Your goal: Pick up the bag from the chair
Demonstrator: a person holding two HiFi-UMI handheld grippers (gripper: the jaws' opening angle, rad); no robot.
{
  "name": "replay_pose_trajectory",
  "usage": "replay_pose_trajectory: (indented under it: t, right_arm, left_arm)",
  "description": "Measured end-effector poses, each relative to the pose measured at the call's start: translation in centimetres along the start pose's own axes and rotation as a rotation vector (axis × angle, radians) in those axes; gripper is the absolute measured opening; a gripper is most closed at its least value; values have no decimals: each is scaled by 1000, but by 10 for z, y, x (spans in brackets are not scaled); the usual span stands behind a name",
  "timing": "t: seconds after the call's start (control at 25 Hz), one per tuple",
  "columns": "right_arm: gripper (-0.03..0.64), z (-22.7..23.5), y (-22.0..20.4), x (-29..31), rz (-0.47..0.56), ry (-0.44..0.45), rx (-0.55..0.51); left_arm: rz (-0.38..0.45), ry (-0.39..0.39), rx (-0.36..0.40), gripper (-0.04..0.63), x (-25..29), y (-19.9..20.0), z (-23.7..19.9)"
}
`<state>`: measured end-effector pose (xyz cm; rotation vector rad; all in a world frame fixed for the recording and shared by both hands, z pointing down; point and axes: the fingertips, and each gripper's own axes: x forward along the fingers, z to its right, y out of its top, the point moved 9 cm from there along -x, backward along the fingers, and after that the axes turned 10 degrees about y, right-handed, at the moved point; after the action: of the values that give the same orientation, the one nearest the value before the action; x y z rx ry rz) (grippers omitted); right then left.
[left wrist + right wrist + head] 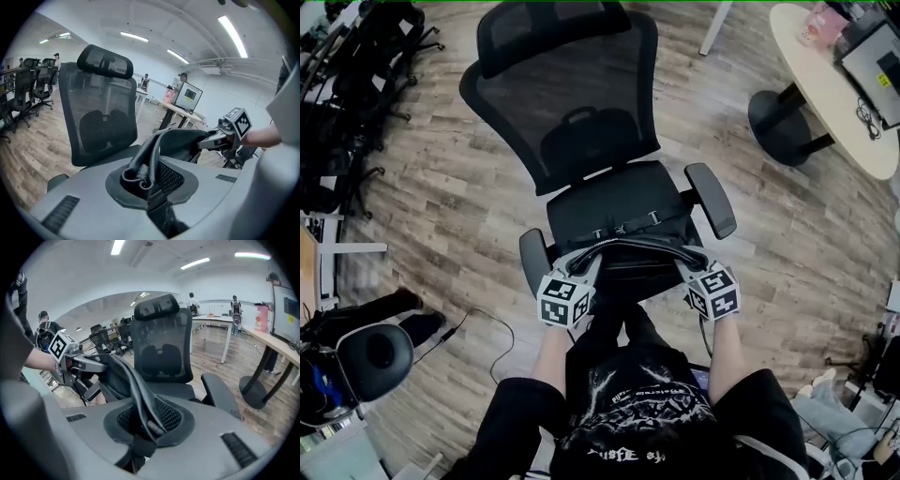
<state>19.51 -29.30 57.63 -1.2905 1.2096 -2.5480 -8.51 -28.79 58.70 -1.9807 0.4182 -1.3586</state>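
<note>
Head view shows the black mesh office chair (572, 112) just beyond both pairs of jaws, the black bag (619, 211) over its seat (buckled straps on top). Its handle strap (633, 246) stretches between the jaws. The left gripper (149, 180) and right gripper (145, 423) each pinch one end, nearly closed.

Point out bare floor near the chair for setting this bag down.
Bare floor lies right of the chair, before the table base; another patch left of it. Crowded: bag at the chair's front, stacked chairs far left, cable lower left.
</note>
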Motion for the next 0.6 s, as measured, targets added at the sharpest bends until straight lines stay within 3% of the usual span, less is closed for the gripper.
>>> replay_pose_trajectory:
  t: [0.36,0.6]
  right_arm:
    - [57,-33,7,-34,43,14,-46]
    - [58,-48,20,-61,96,38,-110]
  left_arm:
    - [34,-2,-9,46,-46,4,14]
    - [73,-35,39,43,-69,23,22]
